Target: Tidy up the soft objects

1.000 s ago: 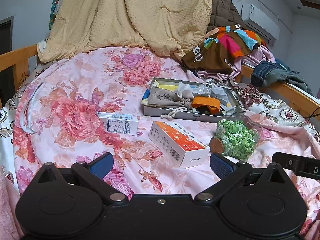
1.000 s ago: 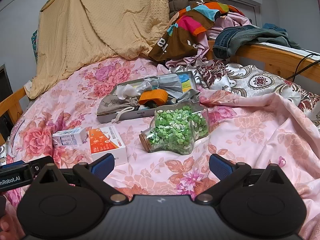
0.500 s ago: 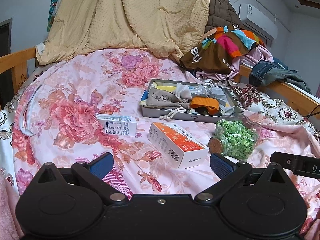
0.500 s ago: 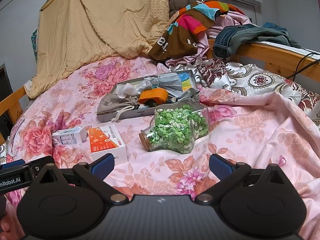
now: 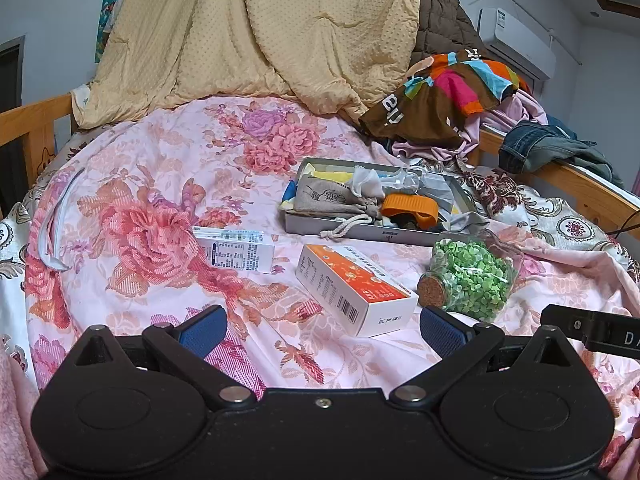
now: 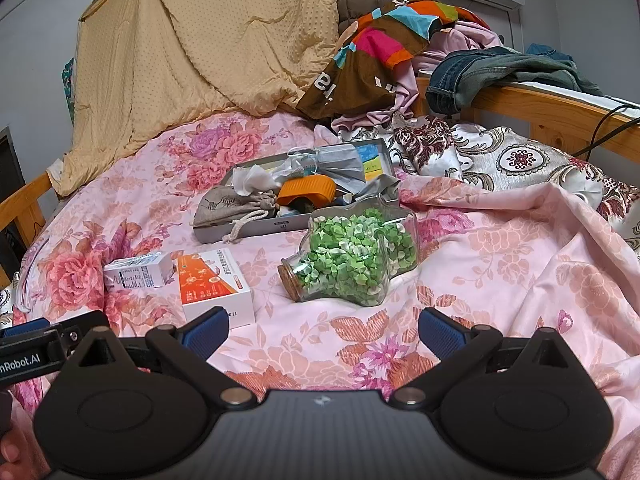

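A grey tray (image 5: 344,229) (image 6: 256,231) lies mid-bed, holding a beige drawstring pouch (image 5: 332,200) (image 6: 236,206), an orange item (image 5: 410,204) (image 6: 307,189), a face mask (image 6: 336,160) and crumpled white cloth (image 5: 366,184). In front of it lie a glass jar of green bits (image 5: 470,276) (image 6: 352,258), an orange-and-white box (image 5: 354,288) (image 6: 214,284) and a small white box (image 5: 236,249) (image 6: 138,270). My left gripper (image 5: 322,326) is open just short of the orange box. My right gripper (image 6: 324,328) is open, nearer than the jar.
A tan blanket (image 5: 260,40) is heaped at the bed's head, with a colourful garment (image 5: 444,96) and jeans (image 6: 492,72) on the wooden rail (image 6: 552,108) to the right. Floral bedding (image 5: 160,208) covers the bed. A black cable (image 6: 600,124) hangs at far right.
Both views have shifted only slightly; the left gripper has edged a little toward the boxes. Both grippers stay open and nothing on the bed has moved.
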`<state>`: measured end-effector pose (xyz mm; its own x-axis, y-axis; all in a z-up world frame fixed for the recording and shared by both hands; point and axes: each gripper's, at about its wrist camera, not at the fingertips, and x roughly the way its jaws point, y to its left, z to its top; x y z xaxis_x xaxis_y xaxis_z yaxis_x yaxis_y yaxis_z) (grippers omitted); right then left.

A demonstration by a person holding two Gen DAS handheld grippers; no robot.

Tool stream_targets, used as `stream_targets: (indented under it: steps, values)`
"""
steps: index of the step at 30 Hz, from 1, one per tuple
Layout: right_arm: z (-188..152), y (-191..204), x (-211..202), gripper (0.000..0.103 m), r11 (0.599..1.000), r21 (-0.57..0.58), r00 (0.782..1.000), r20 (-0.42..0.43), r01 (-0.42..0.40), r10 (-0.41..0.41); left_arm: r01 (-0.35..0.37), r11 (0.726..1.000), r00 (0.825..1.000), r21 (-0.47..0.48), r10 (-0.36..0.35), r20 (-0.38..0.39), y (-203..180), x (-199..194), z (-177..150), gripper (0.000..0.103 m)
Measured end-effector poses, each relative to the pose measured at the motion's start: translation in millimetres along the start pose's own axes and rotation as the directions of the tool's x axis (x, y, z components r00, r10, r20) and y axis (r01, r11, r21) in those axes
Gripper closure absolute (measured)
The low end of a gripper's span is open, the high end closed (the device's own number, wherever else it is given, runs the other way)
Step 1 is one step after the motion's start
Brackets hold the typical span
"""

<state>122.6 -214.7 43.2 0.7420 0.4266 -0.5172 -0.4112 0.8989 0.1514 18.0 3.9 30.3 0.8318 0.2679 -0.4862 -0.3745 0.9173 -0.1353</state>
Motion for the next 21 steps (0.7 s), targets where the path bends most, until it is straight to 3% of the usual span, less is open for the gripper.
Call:
stream_targets:
  steps: [21]
  values:
    - [0.7, 0.6, 0.2, 0.000, 1.000, 0.000, 1.000, -0.003, 0.001, -0.001, 0.005, 1.000, 1.000, -0.004, -0.005, -0.010, 0.1, 2.6, -2.0, 0.001]
